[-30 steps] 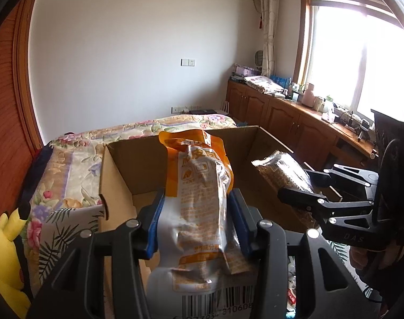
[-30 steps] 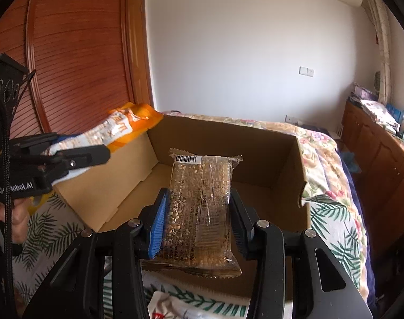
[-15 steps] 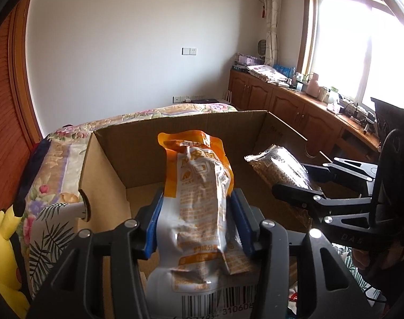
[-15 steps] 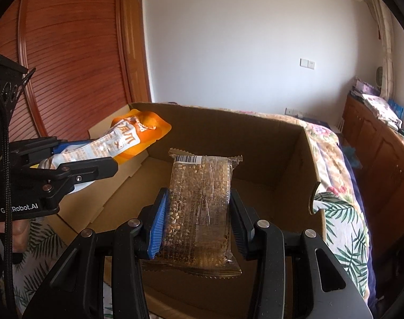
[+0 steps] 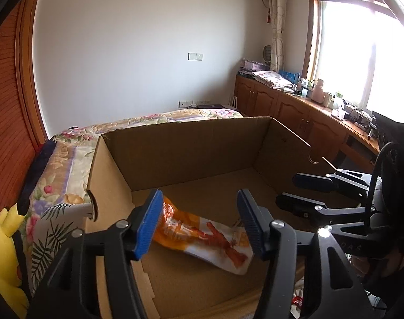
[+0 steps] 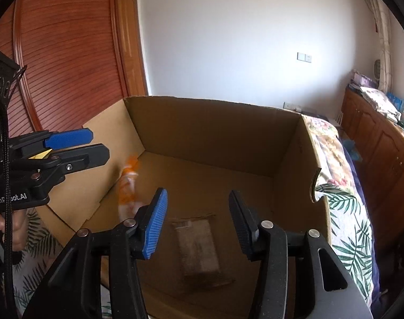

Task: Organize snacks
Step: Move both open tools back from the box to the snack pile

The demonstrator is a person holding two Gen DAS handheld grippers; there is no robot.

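Both grippers, left (image 5: 198, 222) and right (image 6: 198, 224), are held wide and empty over the box (image 5: 191, 135); directly below each, an orange bag (image 5: 202, 236) and brown packet (image 6: 199, 250) are seen inside.

We see a brown box (image 5: 191, 154), an orange-and-white bag (image 5: 202, 236) with red print, a tan pack (image 6: 199, 250), a floral and palm-leaf bed (image 5: 55, 186), a yellow toy (image 5: 5, 255), and black claws with blue pads (image 5: 146, 226).

An orange-and-white plastic snack packet (image 5: 202, 235) lies on the floor of the open brown cardboard box (image 5: 191, 154), below the left gripper (image 5: 199, 223), whose blue-padded jaws stand apart.
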